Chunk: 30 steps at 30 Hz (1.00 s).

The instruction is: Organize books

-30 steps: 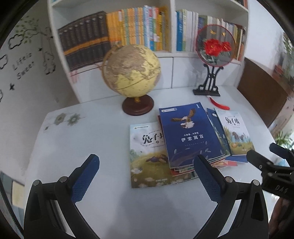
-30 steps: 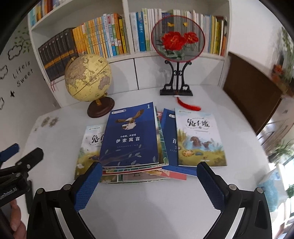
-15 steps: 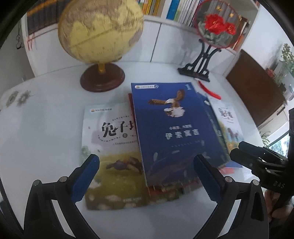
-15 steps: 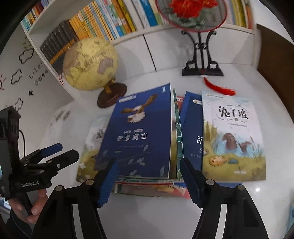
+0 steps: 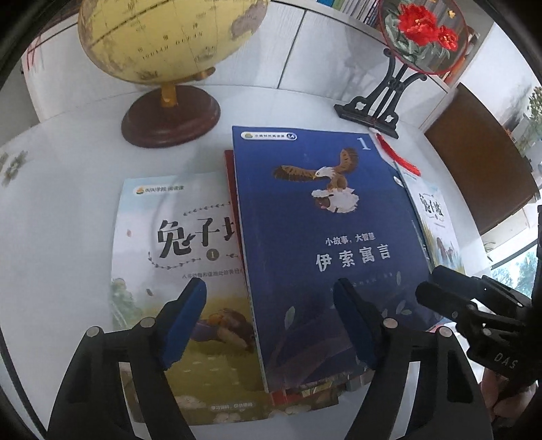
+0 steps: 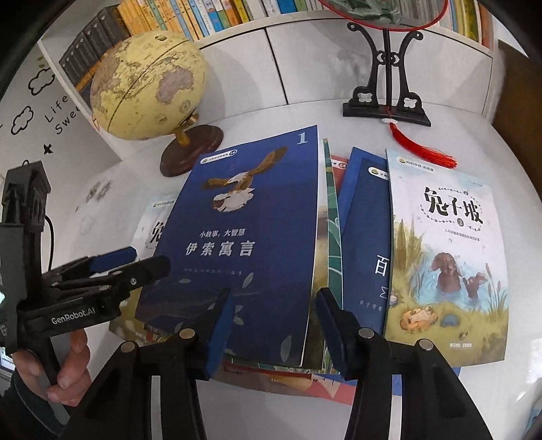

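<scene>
Both grippers — left gripper [image 5: 269, 321], right gripper [image 6: 274, 325] — are closing with nothing gripped yet; we risk pinching only the blue book [image 6: 244, 243], skewing the stack beneath.

The globe [image 5: 169, 37] is cut off at the top of the left wrist view. The fan [image 6: 382, 13] on its stand loses its upper part in the right wrist view. The eagle book [image 6: 244, 237] hides most of the books [image 6: 330, 203] beneath it.
</scene>
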{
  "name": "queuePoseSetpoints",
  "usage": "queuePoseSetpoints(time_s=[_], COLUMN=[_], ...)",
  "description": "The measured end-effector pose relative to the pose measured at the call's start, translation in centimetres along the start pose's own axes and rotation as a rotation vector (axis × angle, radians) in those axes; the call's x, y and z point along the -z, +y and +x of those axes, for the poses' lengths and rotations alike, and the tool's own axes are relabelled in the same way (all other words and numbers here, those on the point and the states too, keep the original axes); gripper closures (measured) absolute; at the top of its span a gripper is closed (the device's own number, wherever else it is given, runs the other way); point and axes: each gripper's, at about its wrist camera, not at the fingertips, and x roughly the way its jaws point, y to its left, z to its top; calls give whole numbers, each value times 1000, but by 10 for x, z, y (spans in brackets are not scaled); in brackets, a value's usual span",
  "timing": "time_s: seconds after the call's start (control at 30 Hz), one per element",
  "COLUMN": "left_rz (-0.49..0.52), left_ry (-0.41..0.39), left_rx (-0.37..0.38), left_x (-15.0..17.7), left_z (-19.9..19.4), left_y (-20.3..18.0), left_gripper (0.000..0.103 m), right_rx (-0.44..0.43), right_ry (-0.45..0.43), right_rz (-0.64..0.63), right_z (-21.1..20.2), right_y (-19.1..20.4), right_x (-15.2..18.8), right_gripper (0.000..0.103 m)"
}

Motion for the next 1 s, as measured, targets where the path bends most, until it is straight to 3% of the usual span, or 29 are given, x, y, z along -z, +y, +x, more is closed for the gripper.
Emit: queuePoseSetpoints(time_s=[0.5, 0.73, 1.0], left_rz=[-44, -42, 10], left_ry=[17, -7, 31], left_rx=[93, 71, 73], left_x=[5, 14, 55], left_z=[10, -4, -26], left_y=[2, -6, -24], left_gripper=[29, 29, 29], right_rx=[-31, -31, -19], right_ry=[-17, -13, 0], right_rz=[-26, -47, -77], right_z=[8, 8, -10], right_y=[7, 15, 22], right_x=[-6, -4, 12], right_gripper=[57, 57, 57])
